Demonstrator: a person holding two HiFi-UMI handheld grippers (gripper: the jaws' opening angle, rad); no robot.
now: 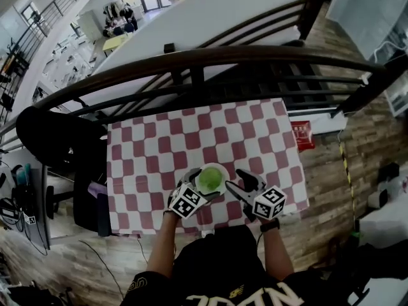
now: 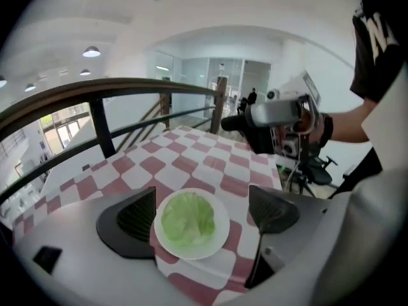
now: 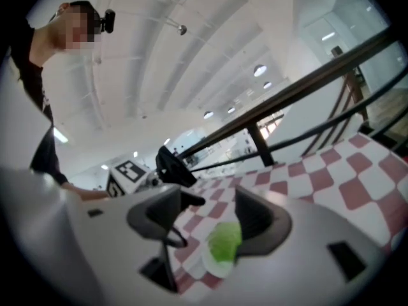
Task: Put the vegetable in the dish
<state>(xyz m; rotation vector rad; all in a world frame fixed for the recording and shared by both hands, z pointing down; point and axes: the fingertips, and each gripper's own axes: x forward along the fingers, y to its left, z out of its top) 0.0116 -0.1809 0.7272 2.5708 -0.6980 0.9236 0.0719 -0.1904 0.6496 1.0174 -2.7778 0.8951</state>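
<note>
A green lettuce leaf lies in a small white dish near the front edge of the red-and-white checkered table. My left gripper hovers at the dish's near left side. In the left gripper view it is open, and the dish with the lettuce shows between its jaws. My right gripper stands just right of the dish, open and holding nothing. In the right gripper view it looks past the lettuce toward the left gripper.
A dark curved railing runs along the table's far side, with stairs beyond it. A black chair stands at the left end of the table. A red object lies on the wooden floor to the right.
</note>
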